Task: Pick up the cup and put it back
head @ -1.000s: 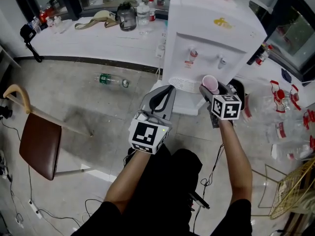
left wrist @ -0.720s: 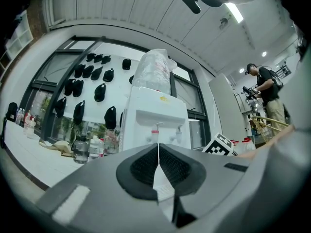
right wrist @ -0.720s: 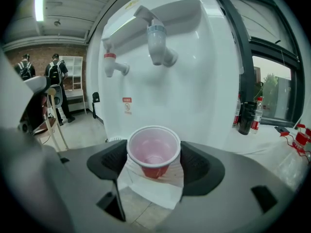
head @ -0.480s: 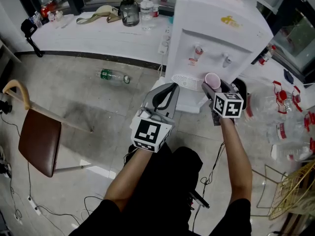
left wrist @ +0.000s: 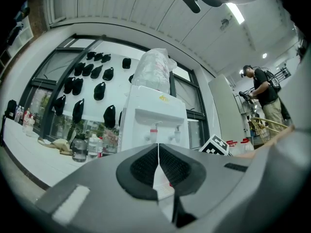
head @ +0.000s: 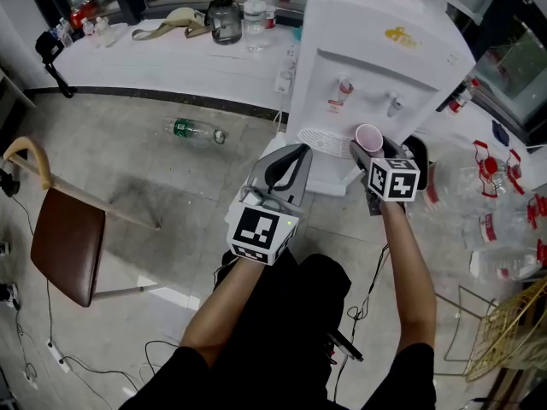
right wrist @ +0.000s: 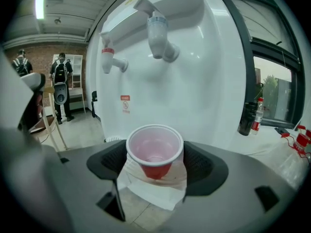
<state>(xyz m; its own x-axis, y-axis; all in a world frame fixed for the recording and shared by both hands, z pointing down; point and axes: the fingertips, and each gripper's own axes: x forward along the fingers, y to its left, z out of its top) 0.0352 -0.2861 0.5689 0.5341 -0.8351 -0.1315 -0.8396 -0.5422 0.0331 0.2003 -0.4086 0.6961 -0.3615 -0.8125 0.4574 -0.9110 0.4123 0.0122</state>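
A small red cup [right wrist: 155, 152] with a white rim and pale inside stands upright between the jaws of my right gripper [right wrist: 155, 161], which is shut on it. In the head view the cup [head: 368, 138] sits just in front of the white water dispenser [head: 376, 67], below its blue tap [head: 394, 104] and over the drip tray [head: 323, 143]. The blue tap [right wrist: 158, 39] hangs above and behind the cup, the red tap [right wrist: 111, 58] to its left. My left gripper [head: 287, 162] hovers left of the dispenser, shut with nothing in it [left wrist: 157, 166].
A white counter [head: 162, 58] with a jug and bottles runs along the back left. A green bottle [head: 196, 131] lies on the floor. A brown chair [head: 61, 244] stands at left. Clear bottles with red caps [head: 496, 220] lie at right, beside a wire rack [head: 504, 331].
The right gripper with the cup has edged slightly up toward the dispenser front since a second ago. In the last half second almost nothing moved.
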